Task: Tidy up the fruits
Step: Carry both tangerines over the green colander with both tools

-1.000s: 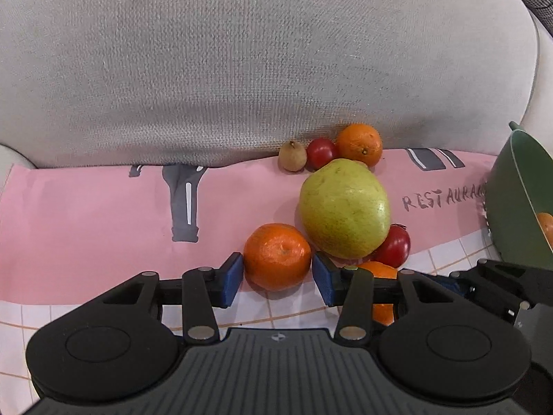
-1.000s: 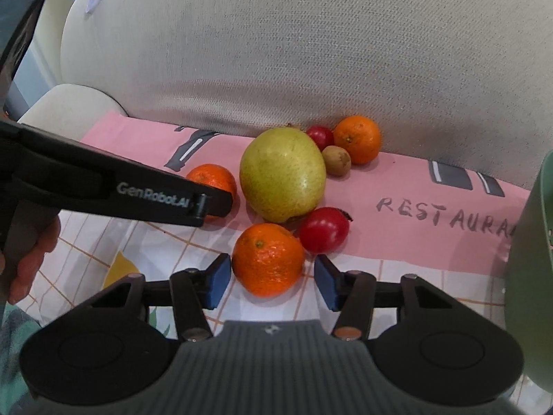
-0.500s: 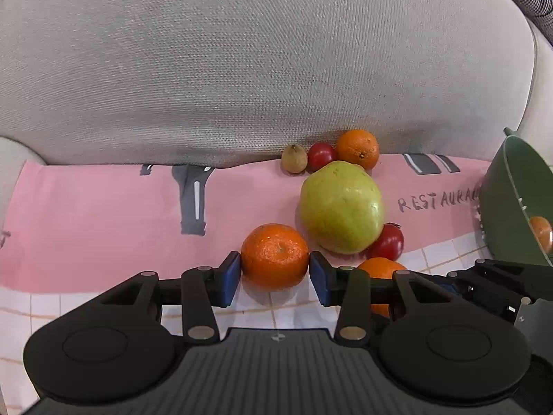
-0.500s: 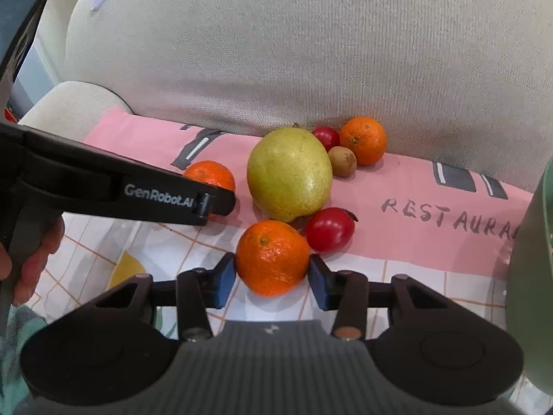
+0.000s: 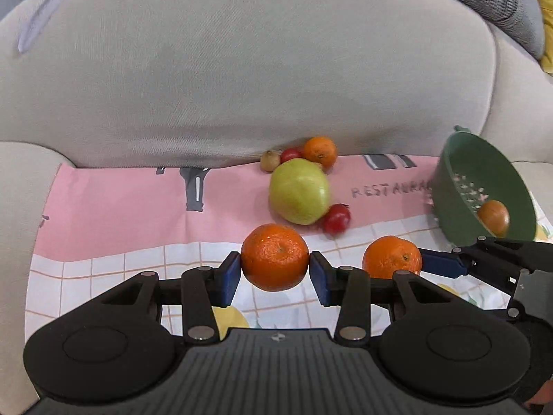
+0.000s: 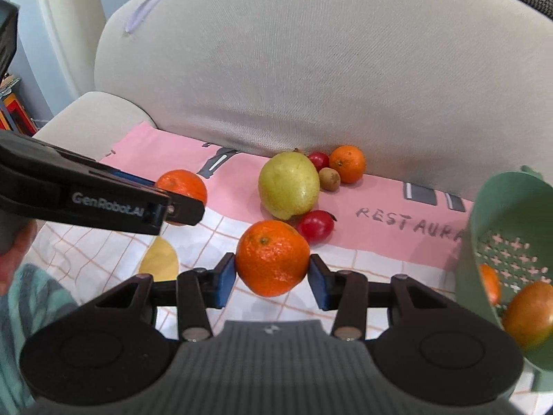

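My left gripper (image 5: 275,269) is shut on a tangerine (image 5: 274,257), lifted off the cloth. My right gripper (image 6: 273,275) is shut on a second tangerine (image 6: 272,257), also held above the cloth; that fruit shows to the right in the left wrist view as the second tangerine (image 5: 392,257). On the pink cloth lie a large green pear (image 5: 299,191), a red tomato (image 5: 336,219), and at the cushion's foot a small brown fruit (image 5: 270,160), another red tomato (image 5: 289,154) and a third tangerine (image 5: 320,151). A green colander (image 5: 480,186) at the right holds fruit.
A grey sofa back cushion (image 5: 259,62) rises right behind the fruit. The patterned cloth (image 5: 114,207) covers the seat. A person's hand (image 6: 13,259) holds the left gripper's handle at the left of the right wrist view. The colander (image 6: 508,242) stands close on the right.
Both grippers closed on their tangerines and rose with them off the cloth. The remaining fruit and the colander now look farther away and lower in both views.
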Motion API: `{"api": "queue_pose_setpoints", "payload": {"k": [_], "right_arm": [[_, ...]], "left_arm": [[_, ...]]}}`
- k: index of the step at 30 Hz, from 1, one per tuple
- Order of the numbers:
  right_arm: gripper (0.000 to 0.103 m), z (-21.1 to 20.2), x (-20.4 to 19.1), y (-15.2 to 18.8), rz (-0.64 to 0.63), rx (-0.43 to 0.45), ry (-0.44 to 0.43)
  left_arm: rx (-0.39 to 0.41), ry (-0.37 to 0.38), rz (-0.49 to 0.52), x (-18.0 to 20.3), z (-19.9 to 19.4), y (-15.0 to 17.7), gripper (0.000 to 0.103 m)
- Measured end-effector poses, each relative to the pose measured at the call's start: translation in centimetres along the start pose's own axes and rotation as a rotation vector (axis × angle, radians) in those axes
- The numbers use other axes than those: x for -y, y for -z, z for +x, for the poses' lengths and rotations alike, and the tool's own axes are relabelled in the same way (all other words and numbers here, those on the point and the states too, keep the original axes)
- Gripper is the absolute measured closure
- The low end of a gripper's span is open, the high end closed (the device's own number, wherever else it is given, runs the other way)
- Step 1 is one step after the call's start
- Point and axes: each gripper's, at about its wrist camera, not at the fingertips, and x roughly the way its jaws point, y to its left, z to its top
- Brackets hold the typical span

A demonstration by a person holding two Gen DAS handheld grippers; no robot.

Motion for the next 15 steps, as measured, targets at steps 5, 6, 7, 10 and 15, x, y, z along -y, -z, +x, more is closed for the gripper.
{"api": "queue_pose_setpoints", "payload": {"k": [5,6,7,10,15], "right_arm": [[0.060,-3.1,0.9,1.0,0.001,0.030,0.015],[0.060,-3.7,1.1,1.2,0.002,0.037,0.020],[0.060,-4.4,1.4,1.4,0.005,0.044,0.026],[0.060,-6.3,2.3,2.0,0.010,0.067,0.041],[0.060,-9.0,4.1,2.9,0.010,0.104,0.077]], "left_arm": [[0.022,0.011,0.014,2.0,-2.2,0.5,0.054],[0.028,0.017,0.019,2.6,-2.5,0.5,0.054],[0.033,0.023,0.025,3.1,-2.9,0.5,0.054],[0.047,0.036,0.055,5.0,-3.7,0.3,0.054],[0.063,0.075,0.106,8.3,-4.3,-0.2,0.054]]}}
